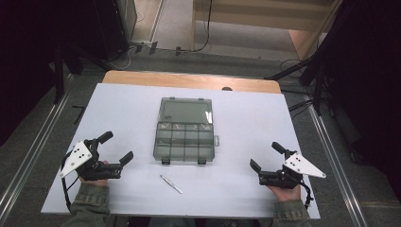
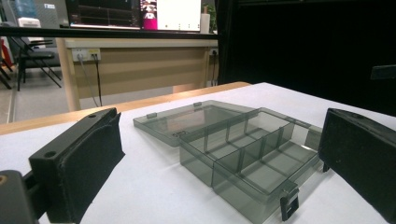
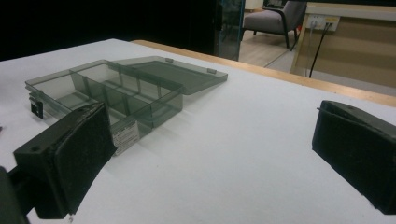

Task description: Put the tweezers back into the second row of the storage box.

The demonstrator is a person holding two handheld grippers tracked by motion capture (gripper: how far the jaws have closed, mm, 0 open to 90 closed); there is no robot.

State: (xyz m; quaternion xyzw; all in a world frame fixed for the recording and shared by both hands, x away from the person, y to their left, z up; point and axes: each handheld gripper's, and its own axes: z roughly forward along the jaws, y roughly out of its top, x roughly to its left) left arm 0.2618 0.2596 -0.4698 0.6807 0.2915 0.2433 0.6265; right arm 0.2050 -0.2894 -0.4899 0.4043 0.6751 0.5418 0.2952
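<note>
High view: the open box [image 1: 185,131] is seen mid-bench, tweezers [image 1: 171,184] near the front edge. Left tool [image 1: 115,148] and right tool [image 1: 267,155] are spread, empty. The thin tweezers could be skidded away if pinched off-centre.

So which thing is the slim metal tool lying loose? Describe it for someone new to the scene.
Start at the white table and find the open smoky compartment box at its middle. Just in front of the box lies the tweezers, thin, silvery, angled, the one loose item.

Box [image 1: 184,137] mid-table [image 1: 246,189] — tweezers [image 1: 170,184] just before it.
</note>
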